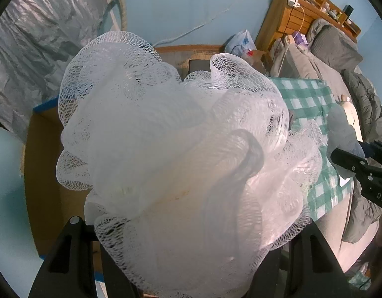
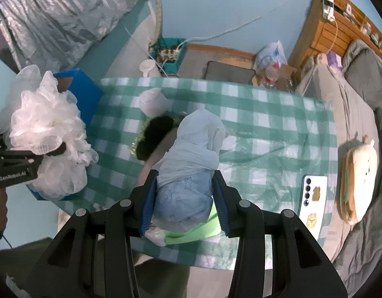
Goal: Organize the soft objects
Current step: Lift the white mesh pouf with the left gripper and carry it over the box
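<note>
Right wrist view: one mesh loofah (image 2: 45, 126), one wrapped bundle (image 2: 191, 164).

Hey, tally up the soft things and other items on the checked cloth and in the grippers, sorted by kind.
White mesh bath pouf, in the left gripper: 1
Pale blue wrapped bundle, in the right gripper: 1
White roll: 1
Black fuzzy item: 1
Phone: 1
Total: 5

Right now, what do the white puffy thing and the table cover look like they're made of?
The white puff looks like gathered plastic mesh netting, slightly glossy: its diamond weave shows at the edges. The checked table cover seems to be thin plastic sheet: it creases sharply and glints.
</note>
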{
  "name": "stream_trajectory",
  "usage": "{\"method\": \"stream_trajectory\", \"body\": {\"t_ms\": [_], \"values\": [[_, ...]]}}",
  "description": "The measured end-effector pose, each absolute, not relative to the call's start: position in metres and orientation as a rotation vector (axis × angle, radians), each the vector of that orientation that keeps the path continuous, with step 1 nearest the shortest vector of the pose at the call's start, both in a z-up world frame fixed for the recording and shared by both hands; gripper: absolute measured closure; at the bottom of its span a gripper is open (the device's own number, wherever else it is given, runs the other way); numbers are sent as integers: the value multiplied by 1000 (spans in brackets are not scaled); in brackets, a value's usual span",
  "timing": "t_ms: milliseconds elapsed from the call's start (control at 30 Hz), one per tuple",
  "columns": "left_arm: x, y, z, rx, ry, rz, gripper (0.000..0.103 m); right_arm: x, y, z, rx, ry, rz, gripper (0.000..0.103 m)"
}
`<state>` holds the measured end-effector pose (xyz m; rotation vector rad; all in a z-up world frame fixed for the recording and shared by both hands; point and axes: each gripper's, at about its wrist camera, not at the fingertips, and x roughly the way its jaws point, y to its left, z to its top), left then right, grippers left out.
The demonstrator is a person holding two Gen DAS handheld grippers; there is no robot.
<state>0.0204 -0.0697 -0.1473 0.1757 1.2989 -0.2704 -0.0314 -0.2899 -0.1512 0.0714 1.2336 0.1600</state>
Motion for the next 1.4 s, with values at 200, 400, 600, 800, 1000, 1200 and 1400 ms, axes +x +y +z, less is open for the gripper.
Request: {"method": "stream_trajectory", "body": {"t_ms": [200,400,600,800,1000,1200,1400], "values": [[16,-54,-133,163,1274,-249,41,-28,-269,-134,53,1208,200,60],[10,-33,-120,120,1259,-228,41,-24,-248,-123,31,1189,246,60],[6,-13,-109,98,1245,-200,41,-19,-222,-118,8,1181,303,60],[2,11,-101,47,1229,-168,41,-14,-192,-112,-20,1169,363,60],[-1,38,-98,10,1222,-122,41,-7,-165,-106,-39,1156,413,60],[-1,68,-96,-23,1217,-74,41,2,-132,-102,-69,1143,466,60],[0,91,-97,-38,1212,-31,41,12,-101,-101,-93,1140,516,60]]}}
